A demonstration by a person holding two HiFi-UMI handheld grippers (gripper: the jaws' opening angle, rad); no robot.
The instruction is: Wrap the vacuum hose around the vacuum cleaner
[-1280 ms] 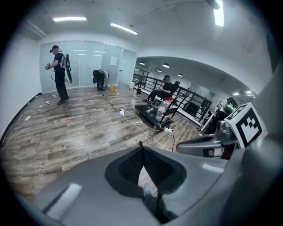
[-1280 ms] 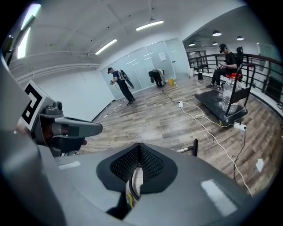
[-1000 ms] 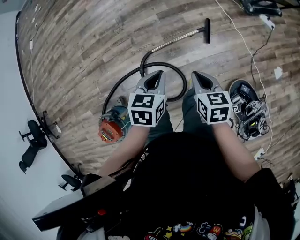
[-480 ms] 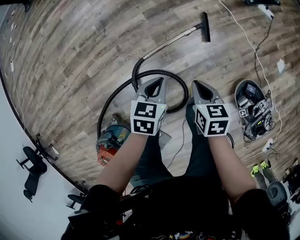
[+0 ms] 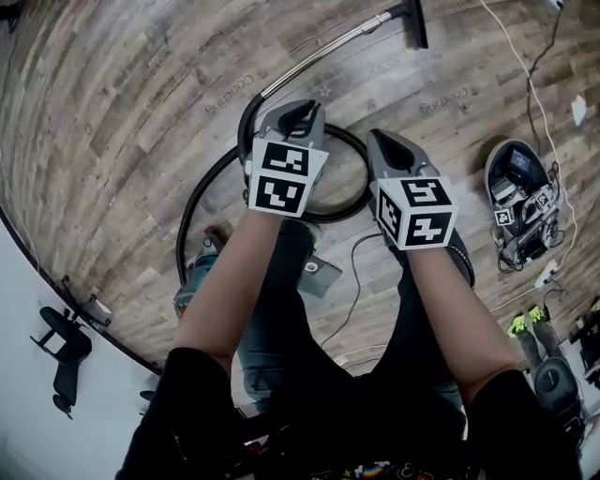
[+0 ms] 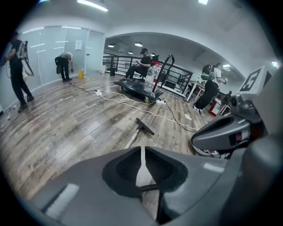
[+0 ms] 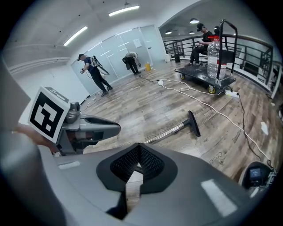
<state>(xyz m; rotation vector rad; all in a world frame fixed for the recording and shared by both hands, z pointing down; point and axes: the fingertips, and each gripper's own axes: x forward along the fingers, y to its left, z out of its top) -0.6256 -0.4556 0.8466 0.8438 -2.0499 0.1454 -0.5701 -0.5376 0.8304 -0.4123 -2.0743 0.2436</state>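
Both grippers have pushed forward since a second ago, and the floor has slid up the head view, so that the canister vacuum cleaner (image 5: 190, 281) now shows only a bluish edge beside the left forearm. It sits on the grey-brown wooden plank floor (image 5: 122, 103), down at the person's left, well behind both sets of jaws.

The left gripper (image 5: 292, 103) hangs over the far side of the black ribbed vacuum hose (image 5: 367, 169), which lies in a wide loop on the floor. Its jaws are closed tip to tip with nothing between them, and the left gripper view (image 6: 142, 148) shows only a dark curve of hose through the hollow behind the tips, lower down and not touched.

The right gripper (image 5: 374, 137) is just beside it, above the right side of the same loop; its own view (image 7: 138, 145) shows the jaws likewise pressed together and empty.

Ahead of both — well apart from the tips — the shiny metal wand (image 5: 319, 61) runs out from the hose to the black floor nozzle (image 5: 412, 17), flat on the planks.
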